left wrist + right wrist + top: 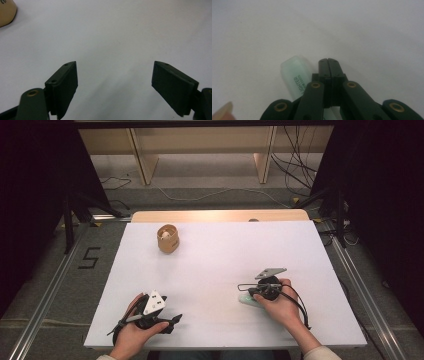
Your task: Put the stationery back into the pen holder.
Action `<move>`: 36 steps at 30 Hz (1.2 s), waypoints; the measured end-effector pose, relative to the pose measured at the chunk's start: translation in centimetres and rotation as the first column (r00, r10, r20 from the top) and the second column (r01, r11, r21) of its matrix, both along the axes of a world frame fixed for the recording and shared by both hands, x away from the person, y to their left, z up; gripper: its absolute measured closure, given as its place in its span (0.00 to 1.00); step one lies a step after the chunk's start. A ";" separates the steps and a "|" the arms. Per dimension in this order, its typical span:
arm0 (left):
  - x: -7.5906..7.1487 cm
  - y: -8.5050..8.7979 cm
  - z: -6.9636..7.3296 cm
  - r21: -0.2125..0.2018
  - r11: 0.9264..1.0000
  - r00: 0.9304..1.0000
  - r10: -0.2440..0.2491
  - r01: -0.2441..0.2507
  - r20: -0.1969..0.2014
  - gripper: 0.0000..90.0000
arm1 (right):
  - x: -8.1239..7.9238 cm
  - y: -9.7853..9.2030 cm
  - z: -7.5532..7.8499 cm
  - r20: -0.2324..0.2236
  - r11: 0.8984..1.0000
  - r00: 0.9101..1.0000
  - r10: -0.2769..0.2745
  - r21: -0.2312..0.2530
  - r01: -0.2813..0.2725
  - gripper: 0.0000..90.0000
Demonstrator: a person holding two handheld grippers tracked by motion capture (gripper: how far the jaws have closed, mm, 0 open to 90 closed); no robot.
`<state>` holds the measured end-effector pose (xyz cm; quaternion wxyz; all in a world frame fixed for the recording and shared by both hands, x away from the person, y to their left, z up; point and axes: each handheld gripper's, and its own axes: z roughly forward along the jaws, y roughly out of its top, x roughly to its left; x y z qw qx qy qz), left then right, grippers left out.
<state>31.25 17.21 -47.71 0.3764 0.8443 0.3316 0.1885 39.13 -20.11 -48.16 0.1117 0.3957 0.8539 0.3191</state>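
Left gripper [113, 87] matte black jaws spread wide, right gripper [328, 61] clamped empty — beside pale-green translucent highlighter [295, 75], white table [225, 250]

A pale mint-green highlighter [295, 75] with dark lettering, a tan cup [167, 239], white table [225, 255], black fingers [63, 87].

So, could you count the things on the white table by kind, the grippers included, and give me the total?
Grippers: 2, the left gripper and the right gripper
Pale green highlighter: 1
Tan cup: 1
Total: 4
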 end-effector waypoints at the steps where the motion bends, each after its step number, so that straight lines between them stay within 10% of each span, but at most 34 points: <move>1: 0.0 0.0 0.0 0.000 1.000 1.000 -0.001 0.001 0.000 0.23 | -0.1 0.1 0.0 -0.010 1.000 1.000 0.001 -0.001 -0.001 1.00; 36: -0.2 -0.2 0.0 0.003 1.000 1.000 -0.014 0.014 -0.001 0.23 | -3.7 0.8 0.2 -0.066 0.993 0.991 0.115 0.003 -0.115 1.00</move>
